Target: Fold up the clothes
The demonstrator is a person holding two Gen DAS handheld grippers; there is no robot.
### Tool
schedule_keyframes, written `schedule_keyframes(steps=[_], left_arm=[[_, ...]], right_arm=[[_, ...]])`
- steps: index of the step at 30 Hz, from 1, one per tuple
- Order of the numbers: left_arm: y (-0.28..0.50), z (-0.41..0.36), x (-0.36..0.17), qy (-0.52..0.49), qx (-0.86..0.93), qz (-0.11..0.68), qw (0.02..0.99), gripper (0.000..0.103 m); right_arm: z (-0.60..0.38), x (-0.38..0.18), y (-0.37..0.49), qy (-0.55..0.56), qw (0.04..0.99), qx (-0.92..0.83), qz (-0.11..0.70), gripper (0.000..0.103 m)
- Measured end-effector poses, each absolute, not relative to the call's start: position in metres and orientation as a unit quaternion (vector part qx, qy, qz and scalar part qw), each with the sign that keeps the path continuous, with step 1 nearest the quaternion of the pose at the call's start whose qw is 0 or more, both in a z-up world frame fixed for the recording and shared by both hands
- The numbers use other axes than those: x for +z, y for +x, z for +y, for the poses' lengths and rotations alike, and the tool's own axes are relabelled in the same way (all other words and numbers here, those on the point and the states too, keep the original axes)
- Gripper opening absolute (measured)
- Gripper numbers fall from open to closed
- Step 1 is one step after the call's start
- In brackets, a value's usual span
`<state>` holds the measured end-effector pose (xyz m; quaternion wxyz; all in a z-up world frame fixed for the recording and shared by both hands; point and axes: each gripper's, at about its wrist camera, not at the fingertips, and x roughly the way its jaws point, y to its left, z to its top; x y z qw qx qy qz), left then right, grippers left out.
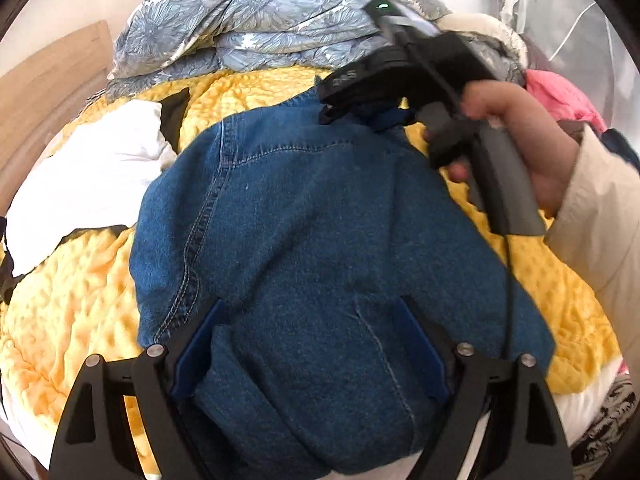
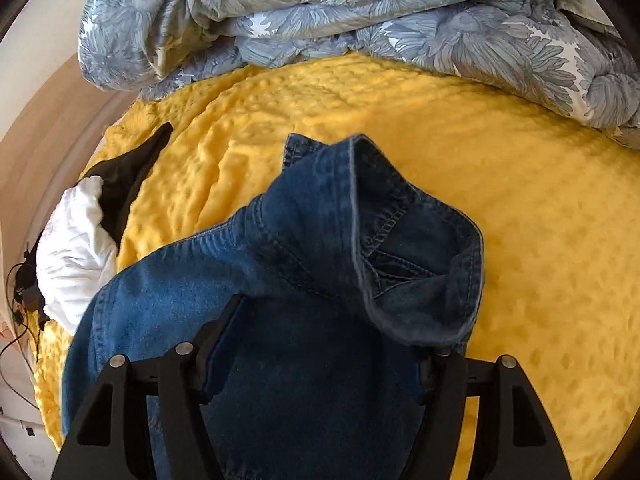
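- My left tool (image 1: 308,344) stands wide, denim jacket (image 1: 320,240) bulging between its fingers.
- My right tool (image 2: 316,344) also looks wide over the jacket's collar end.
- The jacket lies mid-bed on the yellow blanket (image 2: 440,128).
- Risk: thick denim slipping out, undoing the fold.

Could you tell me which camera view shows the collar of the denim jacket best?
The right wrist view: the collar stands open at centre frame, inner stitching visible. In the left wrist view, the right gripper covers that end of the denim jacket.
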<state>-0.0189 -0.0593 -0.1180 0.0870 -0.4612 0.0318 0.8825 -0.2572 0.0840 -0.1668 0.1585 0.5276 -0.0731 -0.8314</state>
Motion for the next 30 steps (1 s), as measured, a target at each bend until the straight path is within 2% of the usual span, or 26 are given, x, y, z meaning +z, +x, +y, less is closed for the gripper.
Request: schedule_keyframes(steps=[5,8,11,13,16,19,21,25,30], left_arm=[[-0.012,-0.096,-0.091,-0.415,0.906,-0.041,0.07,0.087],[-0.021,-0.11,-0.108,-0.463,0.882,-0.069,0.056,0.087],[-0.025,-0.104,-0.127,-0.503,0.861,-0.059,0.053,0.087],[-0.019,-0.099,-0.119,-0.488,0.87,-0.053,0.047,0.087],[-0.013,-0.113,-0.104,-0.454,0.883,-0.11,0.045,0.087],[0.002,-0.128,-0.094,-0.422,0.879,-0.215,0.049,0.087],[0.011,-0.13,-0.094,-0.411,0.87,-0.268,0.05,0.087],[0.032,-0.116,-0.101,-0.398,0.869,-0.293,0.036,0.087],[0.068,-0.101,-0.097,-0.359,0.886,-0.293,0.013,0.087]], right_arm=[[0.111,-0.124,-0.193,0.497,0.19,-0.842,-0.093,0.069],[0.125,-0.116,-0.141,0.495,0.215,-0.836,-0.1,0.069],[0.11,-0.128,-0.104,0.517,0.217,-0.827,-0.038,0.07],[0.097,-0.137,-0.091,0.523,0.213,-0.825,0.01,0.07],[0.114,-0.132,-0.094,0.53,0.233,-0.813,-0.055,0.07],[0.155,-0.13,-0.107,0.55,0.293,-0.751,-0.221,0.071],[0.176,-0.139,-0.115,0.566,0.32,-0.703,-0.288,0.072],[0.195,-0.159,-0.122,0.592,0.309,-0.673,-0.318,0.072],[0.197,-0.169,-0.131,0.606,0.316,-0.661,-0.31,0.072]])
